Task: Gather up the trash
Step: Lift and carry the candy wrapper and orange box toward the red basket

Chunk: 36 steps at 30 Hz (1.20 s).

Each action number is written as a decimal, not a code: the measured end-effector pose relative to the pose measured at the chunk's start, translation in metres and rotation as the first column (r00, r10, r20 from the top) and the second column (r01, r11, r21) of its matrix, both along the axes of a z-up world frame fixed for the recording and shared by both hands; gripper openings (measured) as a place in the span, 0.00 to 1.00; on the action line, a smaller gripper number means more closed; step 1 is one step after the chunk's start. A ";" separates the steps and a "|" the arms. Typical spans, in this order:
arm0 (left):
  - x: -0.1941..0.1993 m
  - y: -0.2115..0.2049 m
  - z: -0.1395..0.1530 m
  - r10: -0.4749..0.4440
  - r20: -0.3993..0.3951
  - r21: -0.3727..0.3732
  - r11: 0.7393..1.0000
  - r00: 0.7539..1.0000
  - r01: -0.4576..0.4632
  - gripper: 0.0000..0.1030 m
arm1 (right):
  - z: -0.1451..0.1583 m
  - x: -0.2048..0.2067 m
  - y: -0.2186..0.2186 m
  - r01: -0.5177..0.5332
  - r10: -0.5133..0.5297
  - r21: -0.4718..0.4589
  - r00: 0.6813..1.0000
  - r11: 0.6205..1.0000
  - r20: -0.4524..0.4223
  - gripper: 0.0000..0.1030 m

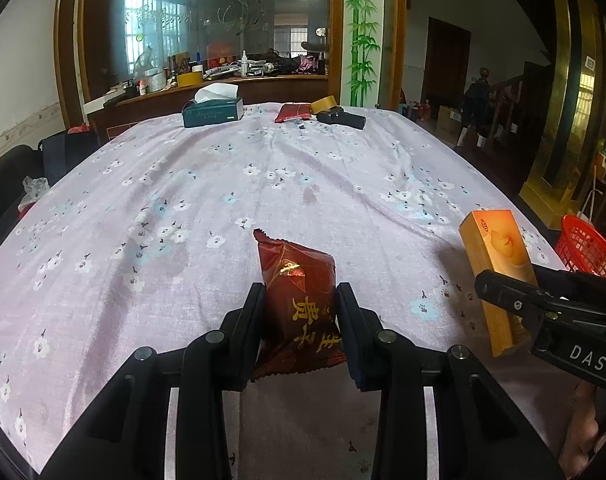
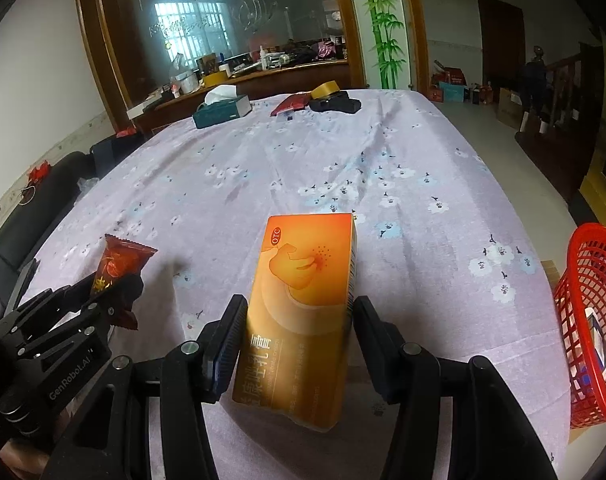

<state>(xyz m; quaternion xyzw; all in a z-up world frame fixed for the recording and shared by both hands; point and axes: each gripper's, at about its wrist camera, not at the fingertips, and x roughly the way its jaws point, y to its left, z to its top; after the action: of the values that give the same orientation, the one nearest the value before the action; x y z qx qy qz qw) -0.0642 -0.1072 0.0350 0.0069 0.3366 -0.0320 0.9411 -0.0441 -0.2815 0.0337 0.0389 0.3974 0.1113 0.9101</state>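
Your left tool (image 1: 301, 294) is clamped on the red snack wrapper (image 1: 299, 292), and your right tool (image 2: 295, 312) pinches the orange carton (image 2: 303, 312); both are held above the worktop (image 1: 223, 200). The carton sits skewed in the grip, so keep the squeeze firm. Carry each over the red basket (image 2: 587, 320) at the worktop's right edge, carton first since it's nearer, and release only once inside the rim. Leave the far tissue box (image 1: 213, 112).

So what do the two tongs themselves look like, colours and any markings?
Both are matte black linkage frames with silver pivot bolts and flat, dark ribbed pads. The left tongs carry white "GenRobot.AI" lettering on the side; the right tongs show "DAS". No cables visible; a bare hand shows behind each.
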 end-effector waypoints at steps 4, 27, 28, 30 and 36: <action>-0.001 -0.001 0.001 -0.003 0.011 0.003 1.000 1.000 0.003 0.33 | 0.000 -0.001 0.000 -0.006 0.006 0.007 1.000 1.000 0.008 0.57; -0.006 -0.003 0.004 -0.015 0.040 0.007 1.000 0.999 0.014 0.33 | 0.002 -0.007 0.003 -0.001 0.001 -0.006 0.999 1.000 0.036 0.58; -0.006 -0.004 0.004 -0.014 0.037 0.008 1.000 0.999 0.013 0.33 | 0.002 -0.006 0.002 0.001 -0.001 -0.006 0.999 1.000 0.037 0.58; -0.006 -0.003 0.003 -0.010 0.035 0.008 1.000 0.999 0.010 0.33 | 0.003 -0.007 0.001 0.008 -0.007 -0.003 0.999 1.000 0.039 0.58; -0.004 -0.003 0.002 0.003 0.020 0.014 1.000 1.000 -0.003 0.33 | 0.003 -0.006 -0.007 0.022 -0.023 0.023 0.999 0.999 0.029 0.58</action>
<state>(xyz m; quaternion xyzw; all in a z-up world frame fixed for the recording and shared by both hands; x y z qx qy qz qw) -0.0681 -0.1103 0.0369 0.0133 0.3274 -0.0282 0.9444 -0.0504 -0.2880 0.0371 0.0519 0.3823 0.1061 0.9165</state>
